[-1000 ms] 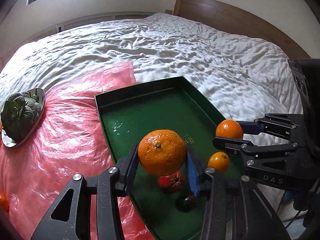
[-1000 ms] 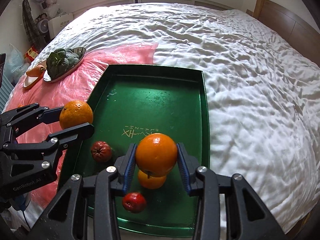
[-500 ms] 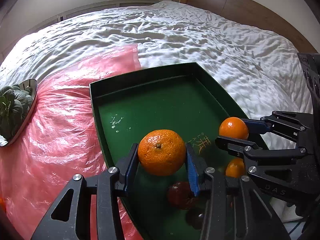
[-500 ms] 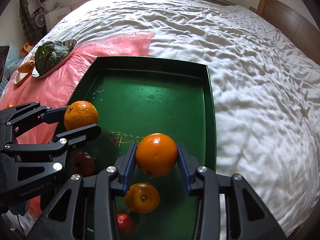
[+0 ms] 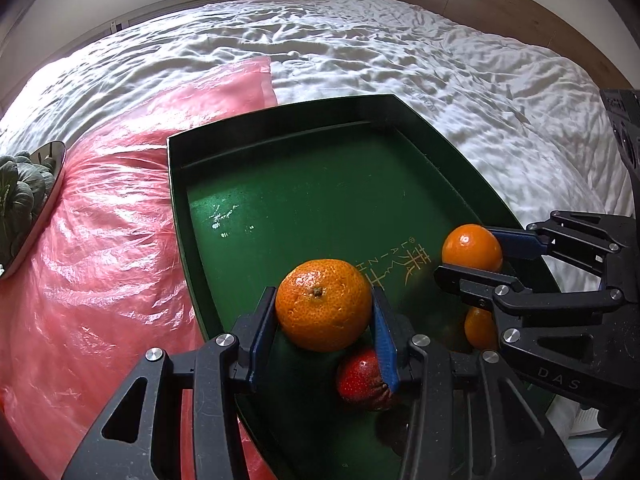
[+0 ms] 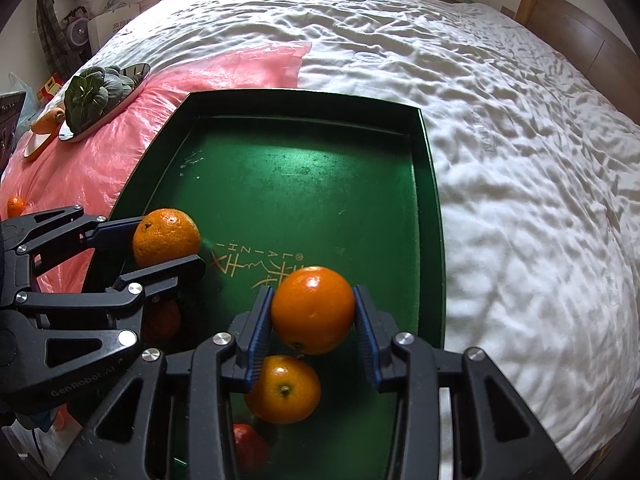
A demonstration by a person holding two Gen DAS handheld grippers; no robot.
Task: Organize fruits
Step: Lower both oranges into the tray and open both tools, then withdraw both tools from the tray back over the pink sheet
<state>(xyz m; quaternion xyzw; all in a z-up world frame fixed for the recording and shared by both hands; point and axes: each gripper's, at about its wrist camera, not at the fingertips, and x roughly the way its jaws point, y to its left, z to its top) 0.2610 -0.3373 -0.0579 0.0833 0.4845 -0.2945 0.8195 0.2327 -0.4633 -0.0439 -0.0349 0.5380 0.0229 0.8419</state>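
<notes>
A dark green tray (image 5: 304, 200) (image 6: 320, 184) lies on the bed. My left gripper (image 5: 324, 312) is shut on a rough-skinned orange (image 5: 324, 304), held over the tray's near left part; the same orange shows in the right wrist view (image 6: 166, 242). My right gripper (image 6: 314, 316) is shut on a smooth orange (image 6: 314, 310), also seen from the left wrist (image 5: 472, 248), over the tray's near right. In the tray below lie a small orange (image 6: 284, 390) and two red fruits (image 5: 364, 380) (image 6: 248, 444).
A pink plastic sheet (image 5: 100, 240) covers the bed left of the tray. A metal plate with leafy greens (image 6: 100, 96) and a carrot (image 6: 46, 120) sit at the far left. A small orange (image 6: 15, 205) lies on the sheet. White bedding (image 6: 520, 160) spreads right.
Both grippers have moved forward over the tray with their oranges held; the fruits lying in the tray have slid toward the near edge of both views.
</notes>
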